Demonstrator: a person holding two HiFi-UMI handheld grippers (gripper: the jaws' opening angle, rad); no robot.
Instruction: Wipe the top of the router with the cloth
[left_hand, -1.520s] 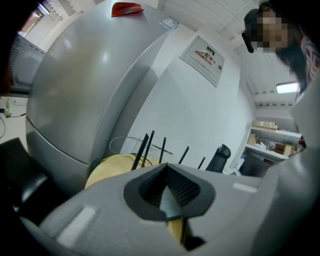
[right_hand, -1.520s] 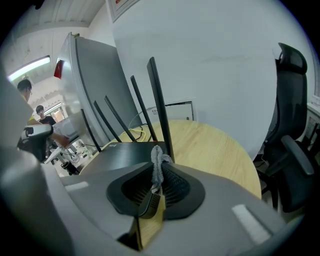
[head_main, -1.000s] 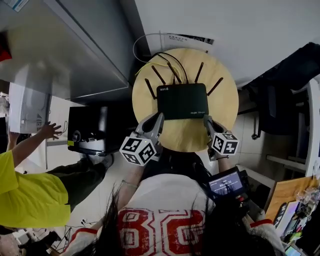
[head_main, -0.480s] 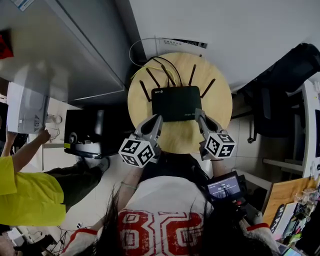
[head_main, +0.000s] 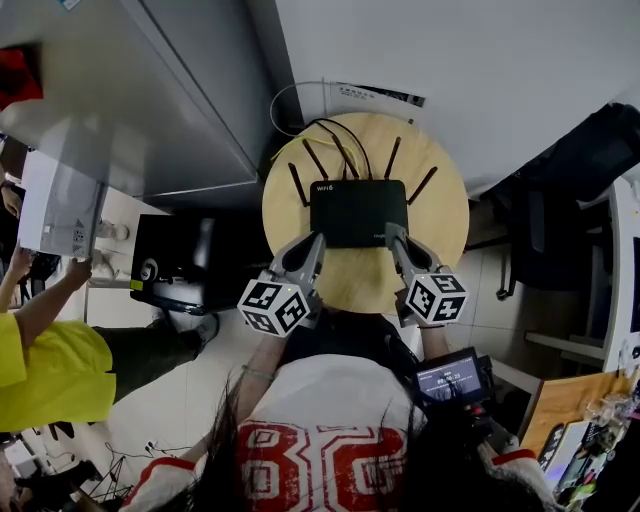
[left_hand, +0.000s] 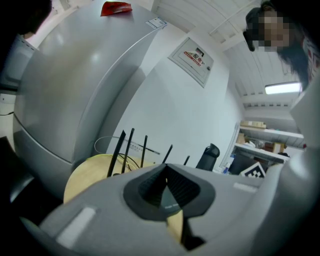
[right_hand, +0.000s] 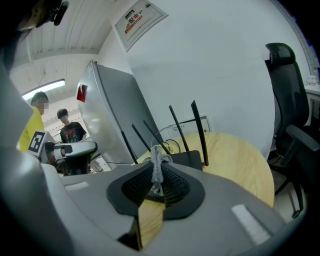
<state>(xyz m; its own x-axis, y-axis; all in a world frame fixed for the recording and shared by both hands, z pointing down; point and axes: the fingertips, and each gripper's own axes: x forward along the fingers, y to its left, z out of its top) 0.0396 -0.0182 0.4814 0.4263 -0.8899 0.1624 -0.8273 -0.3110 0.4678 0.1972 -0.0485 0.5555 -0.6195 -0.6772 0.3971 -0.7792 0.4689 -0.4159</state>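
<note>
The right hand-held gripper (head_main: 394, 236) grasps the cloth (right_hand: 157, 169) at the router's (head_main: 358, 213) near edge. The left hand-held gripper (head_main: 313, 243) looks clenched, empty, at the router's near-left corner.

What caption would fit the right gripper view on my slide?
Right gripper, shut on a grey cloth, faces the black router on a round wooden table.

My left gripper (head_main: 314, 240) is closed, empty; my right gripper (head_main: 393, 233) pinches the cloth (right_hand: 157, 167) (both over the table's (head_main: 440, 215) near edge).
</note>
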